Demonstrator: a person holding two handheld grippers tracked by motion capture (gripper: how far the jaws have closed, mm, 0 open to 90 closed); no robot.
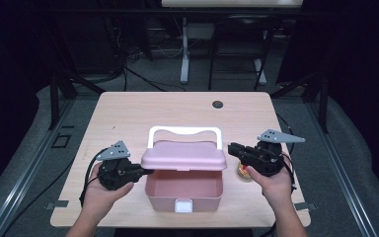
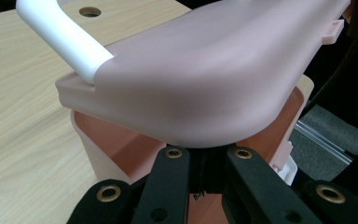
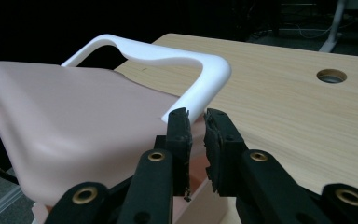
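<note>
A pink box (image 1: 203,203) with a white front latch (image 1: 183,206) stands at the table's near middle. Its pink lid (image 1: 183,155) is lifted partway, and the white handle (image 1: 185,131) stands up behind it. My left gripper (image 1: 147,172) is at the lid's left edge. In the left gripper view its fingers (image 2: 171,179) run close together, and their tips are hidden under the lid (image 2: 205,79) rim, which they grip. My right gripper (image 1: 231,147) hovers by the lid's right edge. Its jaws (image 3: 196,116) stand a narrow gap apart with nothing between them, just in front of the handle's end (image 3: 205,84).
A small round yellowish thing (image 1: 243,174) lies on the table under my right hand. A round cable hole (image 1: 217,104) sits near the far edge of the wooden table (image 1: 128,118). Dark frames and table legs stand beyond.
</note>
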